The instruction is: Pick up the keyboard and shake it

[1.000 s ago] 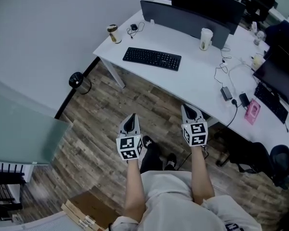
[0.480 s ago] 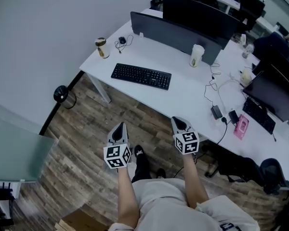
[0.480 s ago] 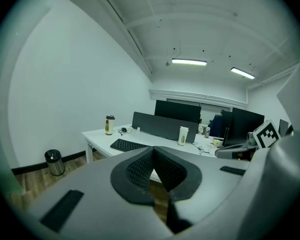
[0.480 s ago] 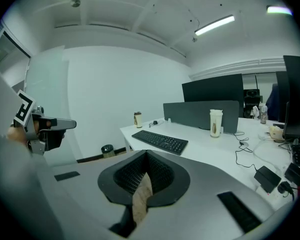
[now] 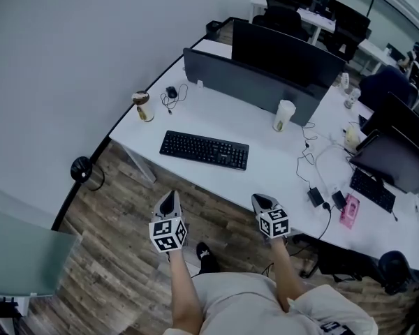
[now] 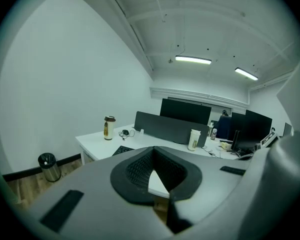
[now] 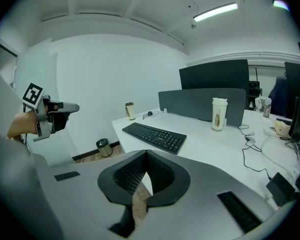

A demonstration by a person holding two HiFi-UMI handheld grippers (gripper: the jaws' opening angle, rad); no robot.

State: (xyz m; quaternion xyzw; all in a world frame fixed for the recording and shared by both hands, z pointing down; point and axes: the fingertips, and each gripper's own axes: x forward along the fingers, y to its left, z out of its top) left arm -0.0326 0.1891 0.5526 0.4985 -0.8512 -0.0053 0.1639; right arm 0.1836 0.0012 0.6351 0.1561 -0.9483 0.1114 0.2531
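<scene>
A black keyboard [image 5: 204, 149] [image 7: 154, 135] lies flat on the white desk [image 5: 265, 166], near its front edge. Only its corner [image 6: 121, 150] shows in the left gripper view. My left gripper [image 5: 168, 202] [image 6: 151, 175] is shut and empty, held over the wooden floor short of the desk. My right gripper [image 5: 262, 202] [image 7: 142, 178] is also shut and empty, close to the desk's front edge and to the right of the keyboard. Neither gripper touches the keyboard.
On the desk stand a brown-and-white cup [image 5: 142, 106] at the left, a tall paper cup [image 5: 283, 115], a dark divider panel [image 5: 244, 82] and cables with a charger [image 5: 315, 195]. A round bin [image 5: 82, 168] sits on the floor by the wall. More monitors and a pink item [image 5: 348, 211] are at right.
The view has shifted forward and the desk with the keyboard now lies nearer to both grippers. Both grippers stay shut and empty.
</scene>
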